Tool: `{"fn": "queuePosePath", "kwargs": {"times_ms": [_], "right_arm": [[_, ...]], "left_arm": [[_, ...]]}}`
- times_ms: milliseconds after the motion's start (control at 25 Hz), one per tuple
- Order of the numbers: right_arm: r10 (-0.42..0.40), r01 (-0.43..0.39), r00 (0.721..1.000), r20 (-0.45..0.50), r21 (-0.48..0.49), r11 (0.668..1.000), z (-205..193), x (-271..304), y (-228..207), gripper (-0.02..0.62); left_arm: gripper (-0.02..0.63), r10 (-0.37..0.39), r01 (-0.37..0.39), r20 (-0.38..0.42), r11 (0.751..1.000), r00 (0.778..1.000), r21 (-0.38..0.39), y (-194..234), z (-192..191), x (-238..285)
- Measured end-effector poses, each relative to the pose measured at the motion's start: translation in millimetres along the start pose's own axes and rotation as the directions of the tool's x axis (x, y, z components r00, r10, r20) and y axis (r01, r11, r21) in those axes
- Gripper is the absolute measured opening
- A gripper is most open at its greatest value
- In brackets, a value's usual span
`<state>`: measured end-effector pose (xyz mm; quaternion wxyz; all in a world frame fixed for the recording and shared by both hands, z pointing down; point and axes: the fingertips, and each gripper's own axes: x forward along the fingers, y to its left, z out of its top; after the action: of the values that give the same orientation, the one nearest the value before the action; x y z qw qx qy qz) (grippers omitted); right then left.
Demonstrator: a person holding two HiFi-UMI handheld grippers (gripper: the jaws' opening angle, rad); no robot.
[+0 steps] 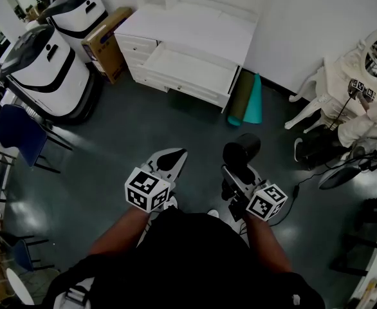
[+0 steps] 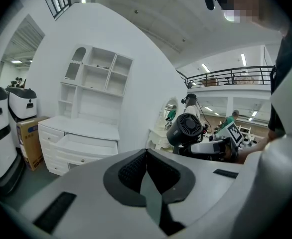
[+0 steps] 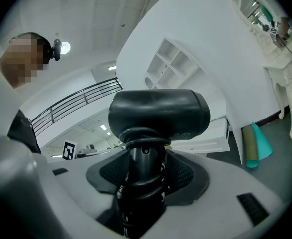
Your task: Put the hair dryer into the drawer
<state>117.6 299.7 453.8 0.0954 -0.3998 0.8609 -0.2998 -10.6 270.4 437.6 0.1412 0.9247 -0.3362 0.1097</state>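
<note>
Right hand-held gripper [image 3: 142, 163] clamping jaws wide on handle of hair dryer [image 3: 158, 114], cord [image 3: 140, 144] coiling round handle, barrel sitting crosswise on top. Left hand-held gripper [image 2: 147, 153] pressing jaws together, carrying nothing. Open drawer [image 1: 192, 69] of white dresser [image 1: 201, 31] standing well ahead, across grey floor [image 1: 143, 127].

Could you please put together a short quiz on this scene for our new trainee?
1. Fill the gap: the left gripper's jaws are ___, with nothing between them.
2. What grips the black plastic hair dryer by its cord-wrapped handle? A. the left gripper B. the right gripper C. nothing
3. True or false: the drawer of the white wooden dresser stands pulled out.
Key: 1 shut; 2 B; 3 true.
</note>
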Motion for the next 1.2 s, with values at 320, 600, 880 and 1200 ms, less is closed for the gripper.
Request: {"fn": "queuePosePath", "kwargs": {"times_ms": [320, 600, 880, 1200], "right_arm": [[-0.004, 0.005, 1.000, -0.015, 0.027, 1.000, -5, 13, -4, 0.236], [-0.007, 0.007, 1.000, -0.015, 0.022, 1.000, -5, 24, 4, 0.236], [-0.016, 0.016, 1.000, -0.021, 0.017, 1.000, -9, 49, 13, 0.238], [-0.065, 0.065, 0.998, 0.006, 0.027, 0.998, -26, 78, 27, 0.236]], "left_arm": [[0.009, 0.012, -0.012, 0.009, 1.000, 1.000, -0.014, 16, -1, -1], [0.009, -0.002, 0.003, 0.014, 1.000, 1.000, -0.015, 26, 3, -7], [0.009, -0.019, 0.019, 0.018, 1.000, 1.000, -0.021, 48, 6, -14], [0.009, -0.057, 0.057, 0.010, 0.998, 0.998, -0.001, 81, -1, -38]]}}
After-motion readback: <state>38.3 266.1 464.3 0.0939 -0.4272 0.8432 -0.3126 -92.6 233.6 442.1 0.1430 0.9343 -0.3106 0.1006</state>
